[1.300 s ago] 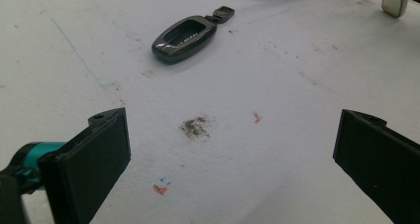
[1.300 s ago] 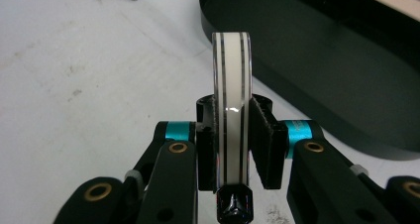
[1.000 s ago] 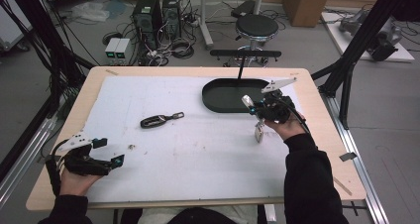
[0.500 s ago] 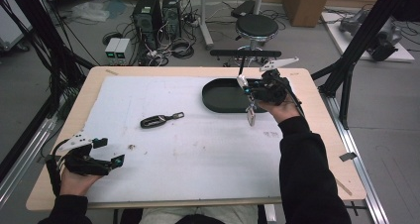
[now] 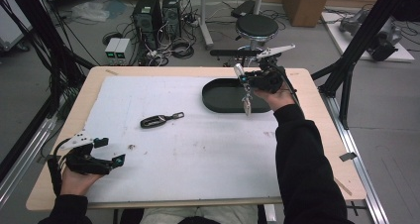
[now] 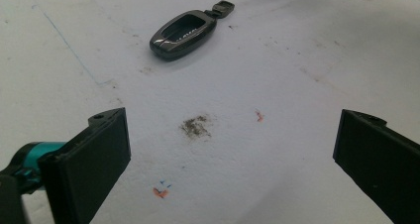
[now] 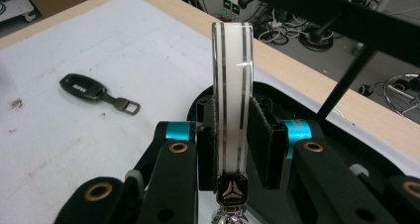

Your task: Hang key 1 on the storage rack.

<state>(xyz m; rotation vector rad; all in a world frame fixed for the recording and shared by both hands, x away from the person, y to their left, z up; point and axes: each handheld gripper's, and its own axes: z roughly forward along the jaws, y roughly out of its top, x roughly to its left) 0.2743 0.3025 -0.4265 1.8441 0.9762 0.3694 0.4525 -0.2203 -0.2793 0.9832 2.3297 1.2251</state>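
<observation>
My right gripper [image 5: 242,78] hovers over the right part of the black oval tray [image 5: 218,98], shut on a white strap with dark stripes [image 7: 233,80]. The strap stands up between the pads [image 7: 262,140], and its dark clasp and metal end [image 5: 246,105] dangle below. A black car key [image 5: 156,120] with a small metal tab lies on the white mat, left of the tray. It also shows in the left gripper view [image 6: 184,31] and the right gripper view [image 7: 84,89]. My left gripper [image 5: 111,151] rests near the mat's front left corner, open with bare mat between its jaws [image 6: 237,135].
The white mat [image 5: 198,149] carries a few small smudges and pen marks. A stool [image 5: 256,26], computer towers and cables stand on the floor beyond the table's far edge. A black frame leg [image 5: 356,50] rises at the right.
My right gripper has risen and moved farther from the person, from the mat beside the tray to over the tray, with the strap still in it. The left gripper has stayed put.
</observation>
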